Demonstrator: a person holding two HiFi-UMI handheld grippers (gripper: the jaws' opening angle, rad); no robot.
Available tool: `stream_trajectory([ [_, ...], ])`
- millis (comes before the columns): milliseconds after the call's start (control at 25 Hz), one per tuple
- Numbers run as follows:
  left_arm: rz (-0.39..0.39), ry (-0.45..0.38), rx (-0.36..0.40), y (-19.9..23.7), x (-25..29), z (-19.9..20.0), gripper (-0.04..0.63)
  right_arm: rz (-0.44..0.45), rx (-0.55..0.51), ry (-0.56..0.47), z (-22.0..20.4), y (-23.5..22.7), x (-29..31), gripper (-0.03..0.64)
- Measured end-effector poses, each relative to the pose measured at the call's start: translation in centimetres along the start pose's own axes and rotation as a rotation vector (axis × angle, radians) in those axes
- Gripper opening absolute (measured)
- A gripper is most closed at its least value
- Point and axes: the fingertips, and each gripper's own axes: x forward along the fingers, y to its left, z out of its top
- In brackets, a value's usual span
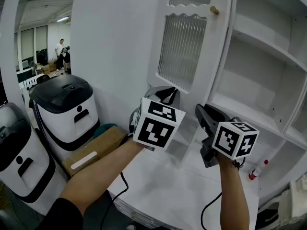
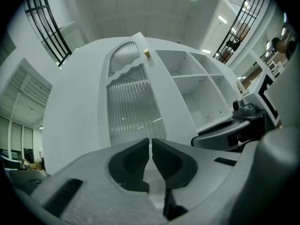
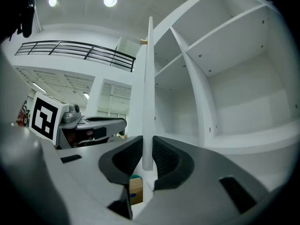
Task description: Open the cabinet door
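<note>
Left of the cabinet stand two white appliances with black lids (image 1: 64, 107). The left gripper (image 2: 150, 143) faces the ribbed glass panel (image 2: 129, 109), its fingers all but pressed together with only a hairline slit and nothing between them. The cabinet door (image 1: 182, 47) stands swung open, brass knob (image 1: 214, 10) at its upper edge. The right gripper (image 3: 146, 146) pinches the door's lower free edge, a pad against each face. The open shelves (image 1: 261, 80) lie furthest right.

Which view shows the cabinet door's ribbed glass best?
Left gripper view: it faces the ribbed glass nearly square-on, mid-frame. Head view shows it slanted, with the top pane cut off. Right gripper view sees the cabinet door edge-on, so no glass shows.
</note>
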Motion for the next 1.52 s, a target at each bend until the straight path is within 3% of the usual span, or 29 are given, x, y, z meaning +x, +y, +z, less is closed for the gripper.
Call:
stream_trajectory([
  [600,0.08,0.092,-0.06,0.3,-4.1,-3.2,0.012,0.053,0.005,-0.022,-0.1,3.8,-0.7,0.066],
  [1120,0.141,0.098,-0.05,2.4,-8.8,-3.1,0.012,0.154,-0.017,-0.041,0.1,10.0,-0.2,0.071],
  [1520,0.145,0.093,-0.044,4.4,-11.2,-3.0,0.012,0.174,-0.029,-0.042,0.0,13.6,0.9,0.078],
])
